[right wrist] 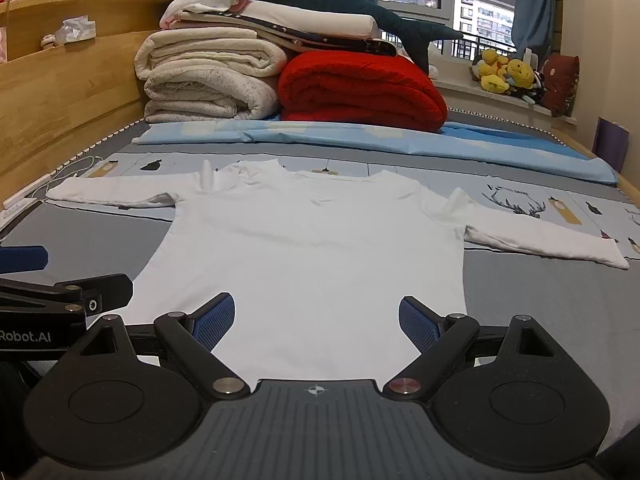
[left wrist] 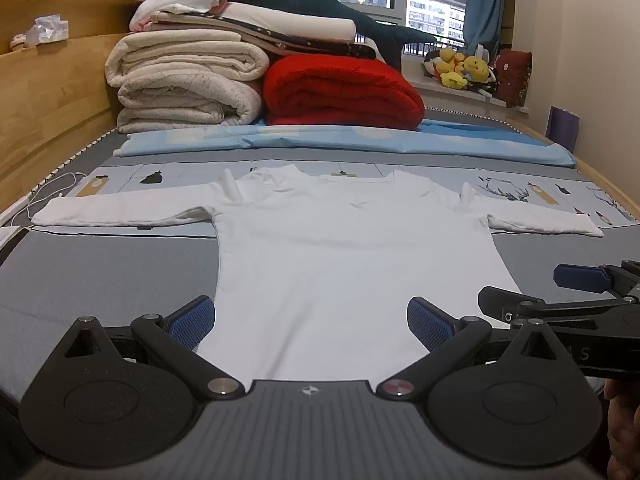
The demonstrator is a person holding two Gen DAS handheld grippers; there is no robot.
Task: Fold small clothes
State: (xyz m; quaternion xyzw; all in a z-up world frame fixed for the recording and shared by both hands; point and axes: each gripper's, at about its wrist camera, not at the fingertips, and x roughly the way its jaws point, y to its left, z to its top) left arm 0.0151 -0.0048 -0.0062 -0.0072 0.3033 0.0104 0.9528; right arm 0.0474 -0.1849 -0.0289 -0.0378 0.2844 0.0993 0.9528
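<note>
- At six o'clock in each wrist view I see my own fingers spread wide with nothing between them: the left gripper point(left wrist: 311, 322) and the right gripper point(right wrist: 317, 318) both hover low over the near hem.
- The white long-sleeved shirt point(left wrist: 344, 248) lies flat on the grey bed cover point(left wrist: 120, 264), hem toward me, collar at twelve o'clock, sleeves stretched to nine and three.
- I judge it light, thin and limp; it will sag and slide unless pinched at an edge, so I would take a sleeve cuff point(left wrist: 44, 216) or a hem corner.
- Beyond, at twelve o'clock, sit a red blanket point(left wrist: 340, 92) and cream folded bedding point(left wrist: 184, 80).
</note>
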